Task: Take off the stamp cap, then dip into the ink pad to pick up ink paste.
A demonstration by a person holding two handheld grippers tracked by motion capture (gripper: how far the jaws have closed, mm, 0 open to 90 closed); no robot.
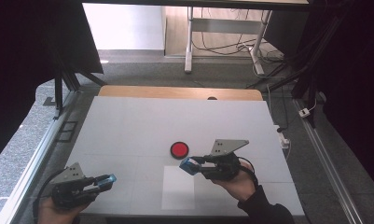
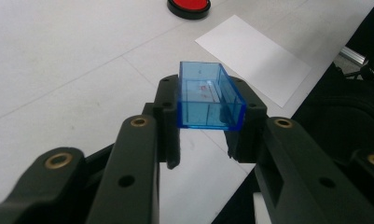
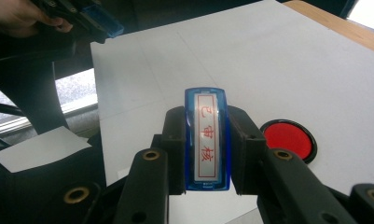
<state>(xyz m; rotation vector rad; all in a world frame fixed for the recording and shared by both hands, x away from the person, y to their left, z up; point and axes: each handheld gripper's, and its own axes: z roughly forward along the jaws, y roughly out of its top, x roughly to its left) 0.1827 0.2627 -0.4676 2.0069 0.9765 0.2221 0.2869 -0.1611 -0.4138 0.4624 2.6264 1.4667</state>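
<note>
Showing red characters, stamp [image 3: 207, 140], right gripper [image 3: 207, 154]

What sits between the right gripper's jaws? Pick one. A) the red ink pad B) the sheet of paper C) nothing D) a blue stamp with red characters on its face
D: in the right gripper view the right gripper is shut on the blue stamp, while the ink pad lies on the table apart from it.

ink pad [image 1: 179, 150] behind paper [image 1: 178, 187] (apart), on table [image 1: 128, 126]
</note>
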